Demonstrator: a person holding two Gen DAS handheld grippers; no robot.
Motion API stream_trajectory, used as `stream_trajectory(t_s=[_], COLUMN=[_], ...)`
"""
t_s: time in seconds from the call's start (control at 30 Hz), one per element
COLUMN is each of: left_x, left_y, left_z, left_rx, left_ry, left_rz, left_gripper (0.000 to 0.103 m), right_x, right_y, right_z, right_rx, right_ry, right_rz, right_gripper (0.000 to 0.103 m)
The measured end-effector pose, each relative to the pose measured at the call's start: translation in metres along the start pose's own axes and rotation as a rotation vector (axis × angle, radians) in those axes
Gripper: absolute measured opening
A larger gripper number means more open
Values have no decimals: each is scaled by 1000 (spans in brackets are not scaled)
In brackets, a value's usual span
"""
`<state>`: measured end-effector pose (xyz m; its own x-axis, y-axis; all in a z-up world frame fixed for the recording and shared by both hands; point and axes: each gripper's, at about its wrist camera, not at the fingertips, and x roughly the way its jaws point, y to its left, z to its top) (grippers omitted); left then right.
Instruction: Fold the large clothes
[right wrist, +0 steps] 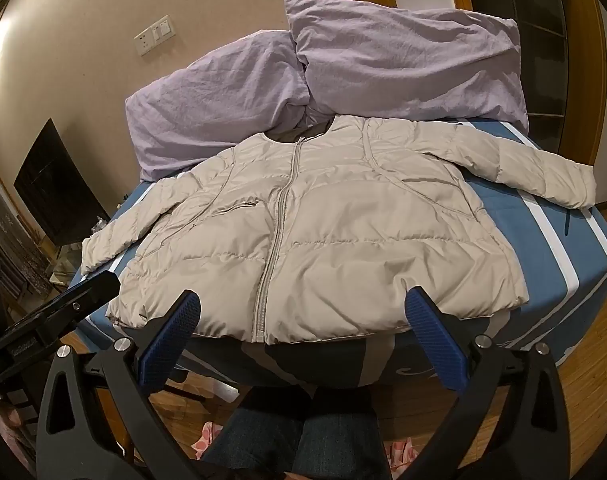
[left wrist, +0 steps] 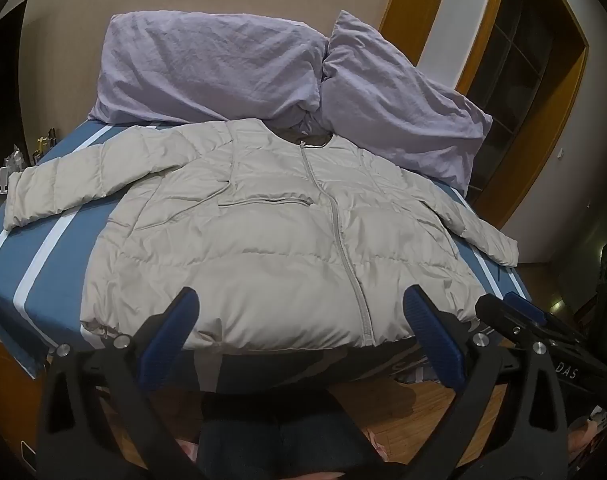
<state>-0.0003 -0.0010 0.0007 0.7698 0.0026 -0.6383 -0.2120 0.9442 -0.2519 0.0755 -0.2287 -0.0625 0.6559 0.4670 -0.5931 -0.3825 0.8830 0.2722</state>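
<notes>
While the jacket point(left wrist: 279, 236) lies flat, zipped and face up on the bed point(left wrist: 59, 248), sleeves spread, no fold looks begun. The left claw point(left wrist: 299, 320) and right claw point(right wrist: 303, 320) hover wide, empty, near the hem; next, probably, each takes a sleeve.

Warm, dim indoor light; glare brightens the wall point(right wrist: 11, 52) at upper left in the right wrist view. Fisheye bends edges into black corners. The jacket point(left wrist: 271, 232) stays sharp, softly shadowed.
</notes>
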Motion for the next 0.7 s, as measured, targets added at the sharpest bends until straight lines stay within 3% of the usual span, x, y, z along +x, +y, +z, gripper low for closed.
stream_trajectory(t_s=[0.7], left_x=[0], left_y=[1], left_z=[0], left_rx=[0], left_ry=[2], left_rz=[-2], left_gripper=[101], right_x=[-1], right_y=[0], right_z=[0], right_rx=[0], right_ry=[-1], right_rz=[3], right_gripper=[102])
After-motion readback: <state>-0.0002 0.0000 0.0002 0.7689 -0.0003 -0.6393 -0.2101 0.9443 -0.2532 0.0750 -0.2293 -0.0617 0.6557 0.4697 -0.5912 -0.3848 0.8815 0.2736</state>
